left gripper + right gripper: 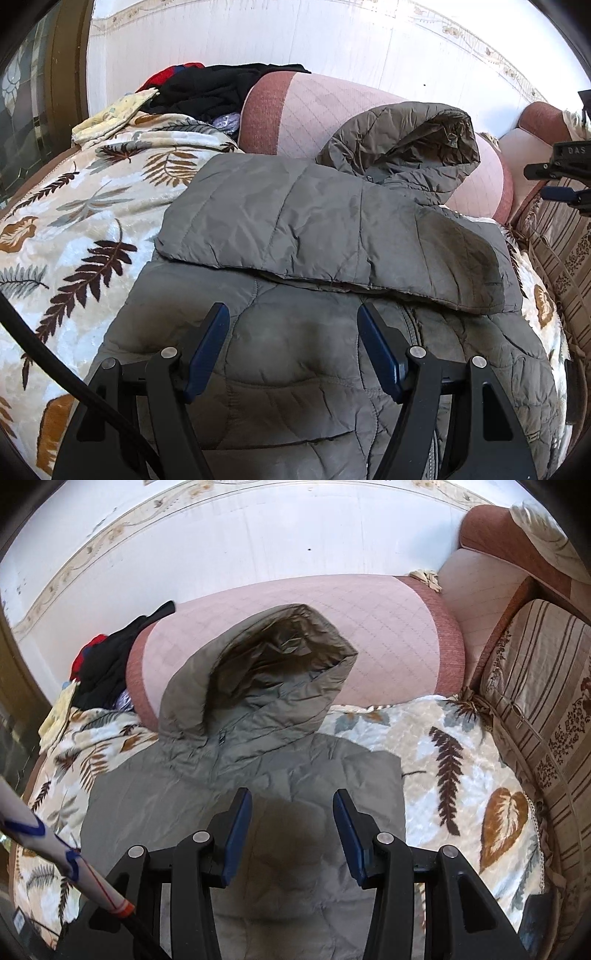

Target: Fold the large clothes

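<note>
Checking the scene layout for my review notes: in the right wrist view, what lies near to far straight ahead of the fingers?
Grey jacket body → its hood, propped against the pink sofa cushion → white wall.

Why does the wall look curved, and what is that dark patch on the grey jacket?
Both wrist views use a fisheye lens, so the wall bows and the corners go black. In the right wrist view the patch on the jacket looks like a shadow, probably the gripper's. In the left wrist view the wall is washed out.
</note>
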Demonstrator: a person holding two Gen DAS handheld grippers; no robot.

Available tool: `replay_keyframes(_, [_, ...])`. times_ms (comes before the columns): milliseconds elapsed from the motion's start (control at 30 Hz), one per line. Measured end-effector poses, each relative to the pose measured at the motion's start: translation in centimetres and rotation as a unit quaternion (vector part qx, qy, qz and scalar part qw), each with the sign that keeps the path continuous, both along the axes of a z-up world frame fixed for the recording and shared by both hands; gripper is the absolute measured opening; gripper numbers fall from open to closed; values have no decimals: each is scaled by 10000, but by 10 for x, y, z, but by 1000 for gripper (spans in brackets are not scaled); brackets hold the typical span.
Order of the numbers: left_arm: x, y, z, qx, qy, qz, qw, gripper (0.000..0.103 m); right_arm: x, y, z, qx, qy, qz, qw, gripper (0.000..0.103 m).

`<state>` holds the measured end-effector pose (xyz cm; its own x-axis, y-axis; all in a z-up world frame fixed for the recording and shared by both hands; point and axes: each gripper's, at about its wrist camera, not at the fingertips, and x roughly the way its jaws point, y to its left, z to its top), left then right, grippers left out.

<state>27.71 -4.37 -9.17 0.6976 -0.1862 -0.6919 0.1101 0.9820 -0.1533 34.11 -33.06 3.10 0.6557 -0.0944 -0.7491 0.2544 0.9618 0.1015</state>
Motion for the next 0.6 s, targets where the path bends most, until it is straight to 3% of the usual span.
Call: replay_keyframes(600, [7, -17, -18, 257, 198, -273, 9991, 71, 69, -65, 4, 358, -251, -644, 9970, 54])
